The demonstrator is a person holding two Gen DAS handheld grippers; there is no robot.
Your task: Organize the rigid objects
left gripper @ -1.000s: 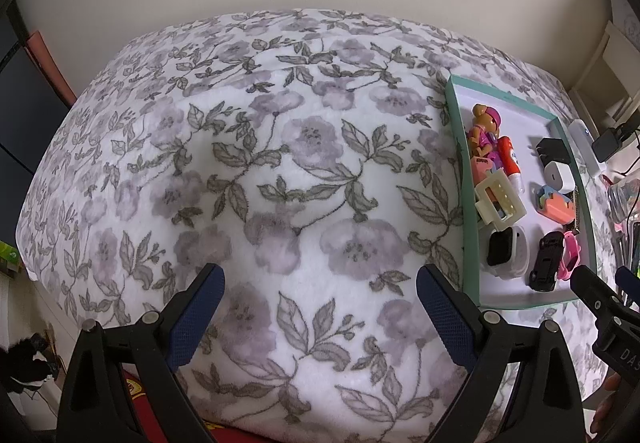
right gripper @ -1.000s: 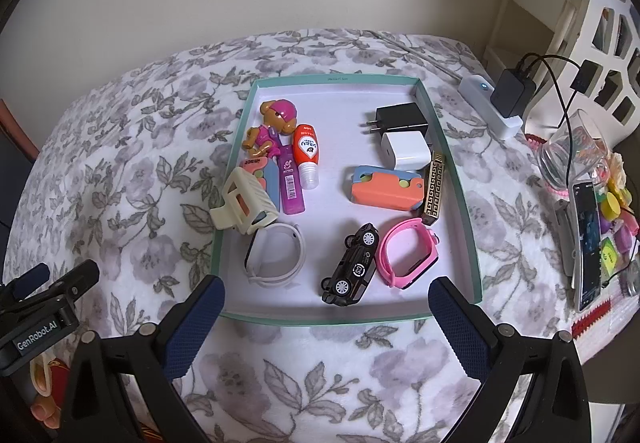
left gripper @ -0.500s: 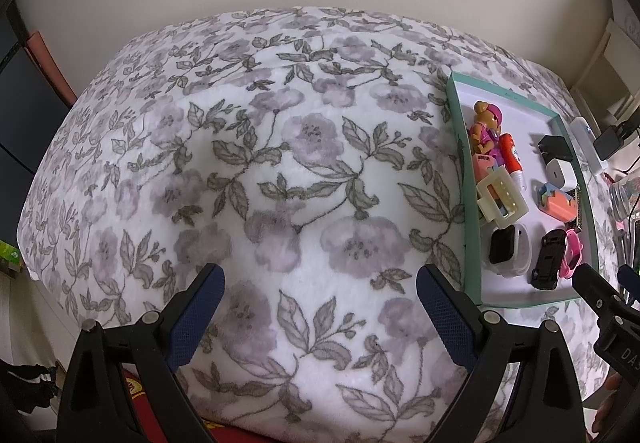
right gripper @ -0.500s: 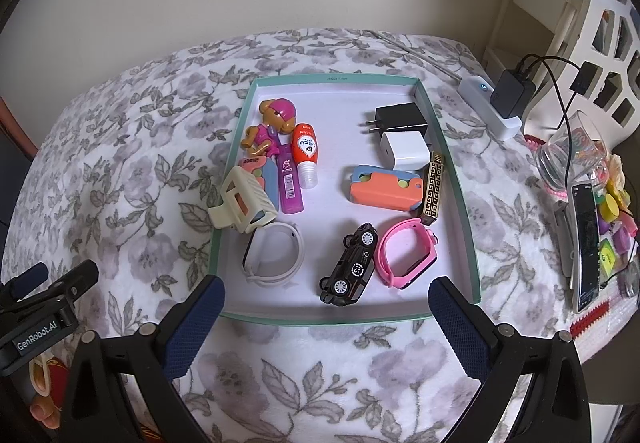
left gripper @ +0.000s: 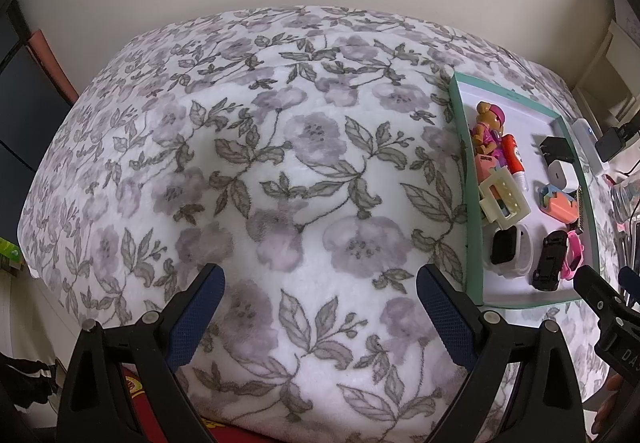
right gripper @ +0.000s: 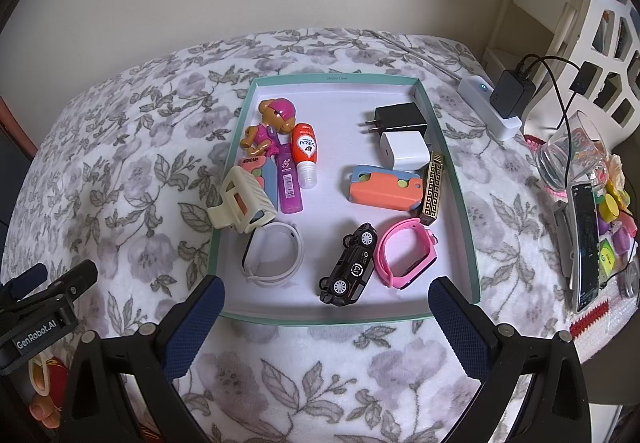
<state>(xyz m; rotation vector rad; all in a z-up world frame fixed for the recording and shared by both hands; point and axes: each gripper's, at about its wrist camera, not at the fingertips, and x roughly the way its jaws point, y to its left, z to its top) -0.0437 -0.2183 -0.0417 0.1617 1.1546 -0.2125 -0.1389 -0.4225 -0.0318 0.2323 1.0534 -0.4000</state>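
Observation:
A shallow green-rimmed tray (right gripper: 456, 179) (left gripper: 470, 227) lies on a floral blanket and holds small rigid items. Among them are a toy figure (right gripper: 272, 125), a red glue bottle (right gripper: 306, 155), a cream hair claw (right gripper: 242, 201), a white watch (right gripper: 276, 259), a black toy car (right gripper: 352, 267), a pink watch (right gripper: 404, 255), an orange case (right gripper: 384, 189), and black (right gripper: 400, 119) and white (right gripper: 406, 151) chargers. My right gripper (right gripper: 326, 311) hangs open over the tray's near rim, holding nothing. My left gripper (left gripper: 320, 303) is open over bare blanket, left of the tray.
A white power strip (right gripper: 490, 109) with a plugged adapter, a glass jar (right gripper: 572, 155), a phone (right gripper: 586, 243) and small colourful items crowd the right side. A wall rises behind the bed. The blanket (left gripper: 260, 163) left of the tray carries nothing.
Both views shift only slightly; the right gripper has edged a little closer to the tray. Both grippers stay open and nothing in the tray has moved.

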